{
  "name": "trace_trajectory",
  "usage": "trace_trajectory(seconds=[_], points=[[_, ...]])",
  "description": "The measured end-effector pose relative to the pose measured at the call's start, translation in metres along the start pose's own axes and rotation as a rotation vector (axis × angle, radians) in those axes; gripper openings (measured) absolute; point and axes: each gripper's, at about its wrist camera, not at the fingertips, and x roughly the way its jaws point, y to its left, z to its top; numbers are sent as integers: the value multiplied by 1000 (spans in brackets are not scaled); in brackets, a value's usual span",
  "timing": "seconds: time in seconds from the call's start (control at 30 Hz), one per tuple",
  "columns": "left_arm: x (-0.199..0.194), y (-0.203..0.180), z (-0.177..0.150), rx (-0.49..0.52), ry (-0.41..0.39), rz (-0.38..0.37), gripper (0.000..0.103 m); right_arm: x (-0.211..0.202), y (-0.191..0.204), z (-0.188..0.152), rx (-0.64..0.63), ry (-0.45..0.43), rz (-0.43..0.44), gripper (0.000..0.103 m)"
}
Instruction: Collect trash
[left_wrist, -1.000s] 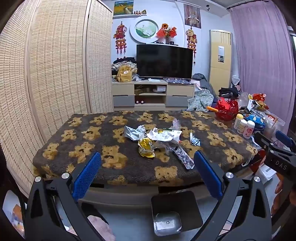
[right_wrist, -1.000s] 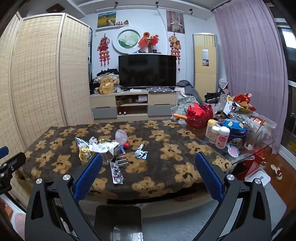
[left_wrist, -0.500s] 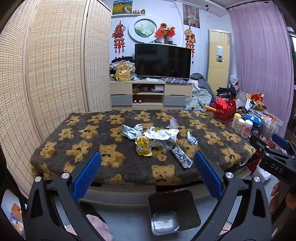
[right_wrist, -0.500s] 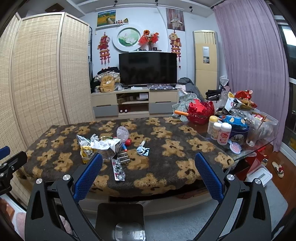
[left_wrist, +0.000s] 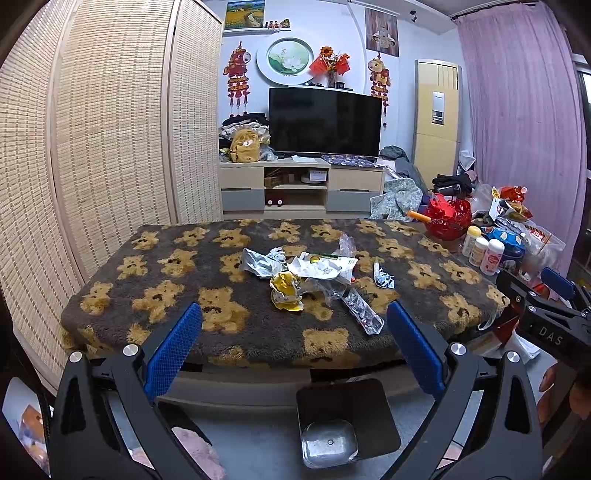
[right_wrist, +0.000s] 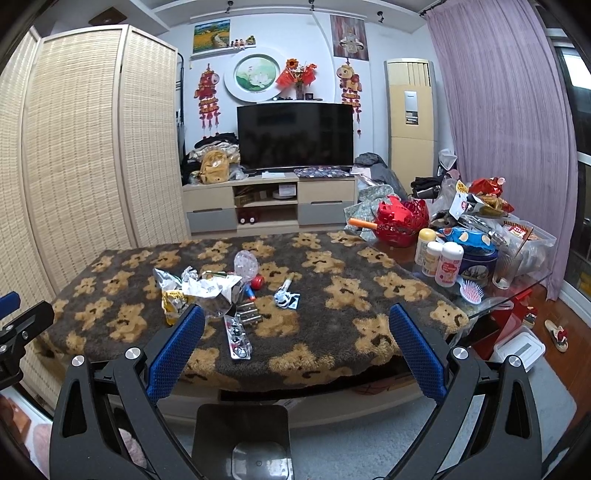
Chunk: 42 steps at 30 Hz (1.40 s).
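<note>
Left wrist view: the worktop, covered by a bear-patterned blanket, is seen from slightly further back and higher than a second ago, so more of the floor in front is shown; no approach to the trash is judged to have begun. On the floor, just below the worktop's near edge, one black bin with a shiny bottom is seen. The trash lies in a loose heap near the middle of the worktop and is counted roughly as one silver foil wrapper, one white wrapper, one yellow wrapper, one long clear blister strip and one small torn packet; smaller bits cannot be counted. Three small bottles stand together at the right. The left gripper is held wide open and empty, well apart from the heap. In the right wrist view, the right gripper is likewise spread wide with nothing held.
</note>
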Motion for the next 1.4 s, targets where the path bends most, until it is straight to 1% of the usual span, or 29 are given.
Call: trace_trajectory(seconds=[0.73,1.07,1.33,1.4], points=[[-2,2,3,-2,-1,3,95,-1,-2,0,7,-3,2,100],[-1,10,6,-10,0,-4,95,-1,-4,1,21,-2,11,100],[1,13,6,-7,3,1,95,5,-2,3,2,8,4,100],[4,15,6,-6,10,4,95,7,-2,3,0,3,14,100]])
